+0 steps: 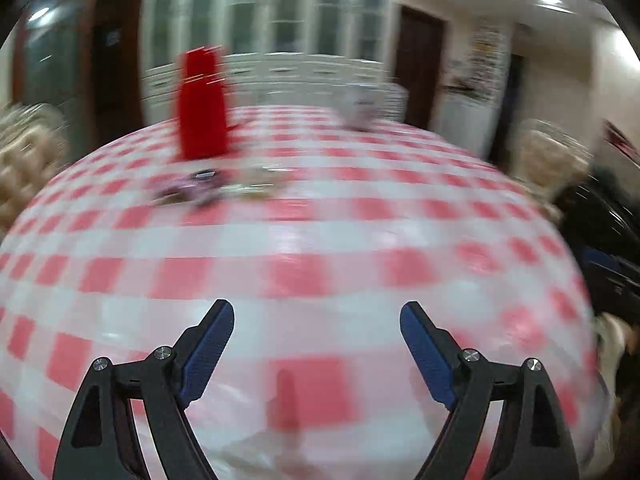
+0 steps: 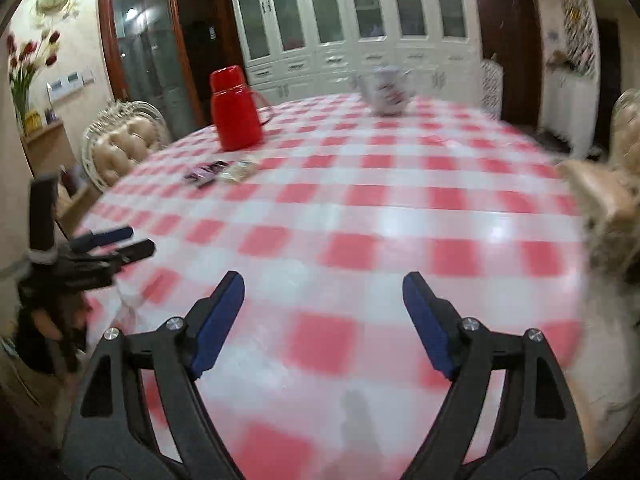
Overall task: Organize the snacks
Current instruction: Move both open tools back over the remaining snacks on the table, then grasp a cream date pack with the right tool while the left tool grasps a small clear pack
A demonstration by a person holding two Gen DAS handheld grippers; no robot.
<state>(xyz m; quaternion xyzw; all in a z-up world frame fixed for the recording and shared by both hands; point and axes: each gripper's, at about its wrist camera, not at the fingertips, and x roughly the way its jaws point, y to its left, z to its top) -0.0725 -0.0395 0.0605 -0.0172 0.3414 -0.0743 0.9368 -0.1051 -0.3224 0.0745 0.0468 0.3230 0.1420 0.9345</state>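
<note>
Two snack packets lie side by side on the checked cloth (image 2: pixel 360 216), just in front of the red flask (image 2: pixel 236 110): a dark packet (image 2: pixel 206 173) and a pale packet (image 2: pixel 240 171) touching or nearly touching it. They look gathered into one spot near the flask, so the sorting may be largely done, though the blur in the left wrist view makes it hard to say whether they are neatly lined up or merely dropped there. No other snacks show anywhere on the cloth, and no tray or box for them is in sight. A white teapot (image 2: pixel 386 90) stands well off to the flask's right, at the far edge.

Neither gripper carries anything. The left gripper (image 1: pixel 316 346) has its jaws spread wide with only bare cloth between them, well short of the flask and tilted down toward the table. The right gripper (image 2: pixel 323 322) is spread the same way, empty, also far on the near side of the flask and angled downward. In the right wrist view the left one sits at the table's near left edge, clear of the packets
</note>
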